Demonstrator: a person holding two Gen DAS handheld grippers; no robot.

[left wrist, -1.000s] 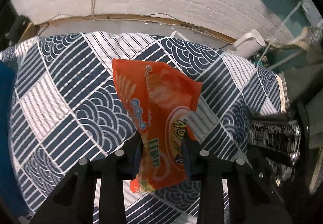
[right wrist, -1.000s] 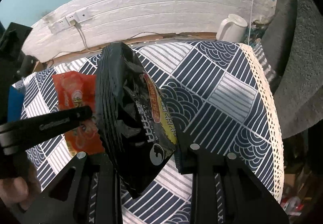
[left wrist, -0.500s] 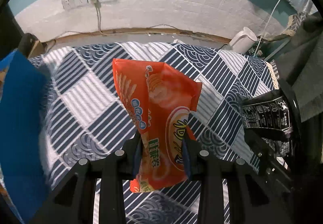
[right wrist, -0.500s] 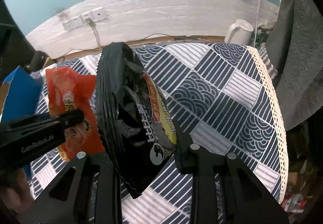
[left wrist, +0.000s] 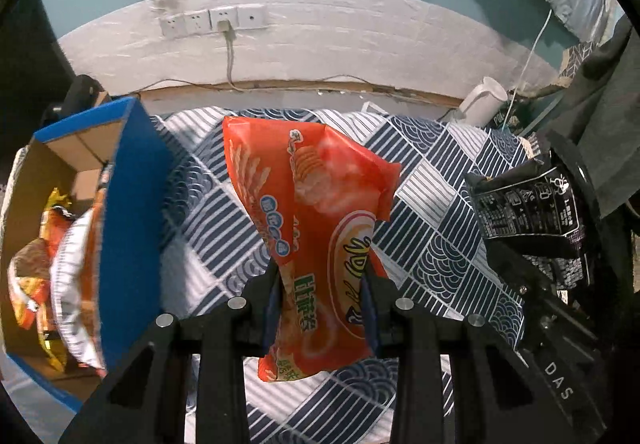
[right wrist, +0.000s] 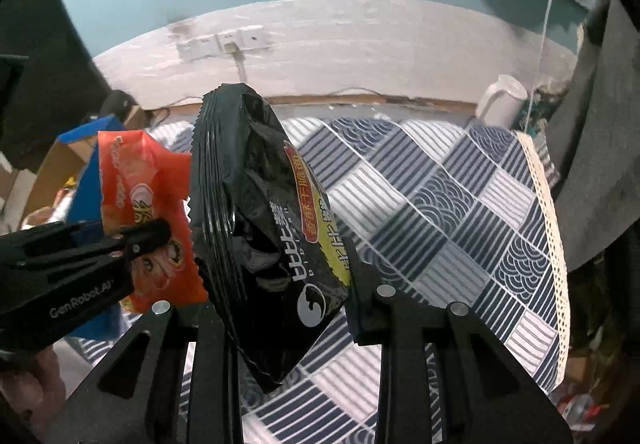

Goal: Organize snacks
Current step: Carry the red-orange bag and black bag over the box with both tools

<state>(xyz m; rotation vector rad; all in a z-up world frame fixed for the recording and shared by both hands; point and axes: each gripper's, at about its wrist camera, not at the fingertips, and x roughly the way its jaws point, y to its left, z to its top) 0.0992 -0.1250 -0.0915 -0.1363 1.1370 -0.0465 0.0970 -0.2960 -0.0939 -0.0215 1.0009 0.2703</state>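
My left gripper (left wrist: 322, 284) is shut on an orange snack bag (left wrist: 312, 211) and holds it upright above the tablecloth. A blue cardboard box (left wrist: 132, 211) stands open at the left of the left wrist view, with several snack packs (left wrist: 60, 260) inside. My right gripper (right wrist: 280, 276) is shut on a black snack bag (right wrist: 260, 211), held in the air. That black bag also shows at the right of the left wrist view (left wrist: 528, 199). The orange bag (right wrist: 140, 183), the left gripper (right wrist: 144, 236) and the blue box (right wrist: 86, 187) show at the left of the right wrist view.
The table carries a navy and white patterned cloth (left wrist: 432, 211) with a lace edge (right wrist: 548, 203) on the right. A white kettle (left wrist: 484, 99) stands at the back right by the wall. Wall sockets (left wrist: 212, 19) with a hanging cable sit above the table's back edge.
Both grippers have risen and swung left with their bags. The blue box with snack packs has come into the left wrist view.
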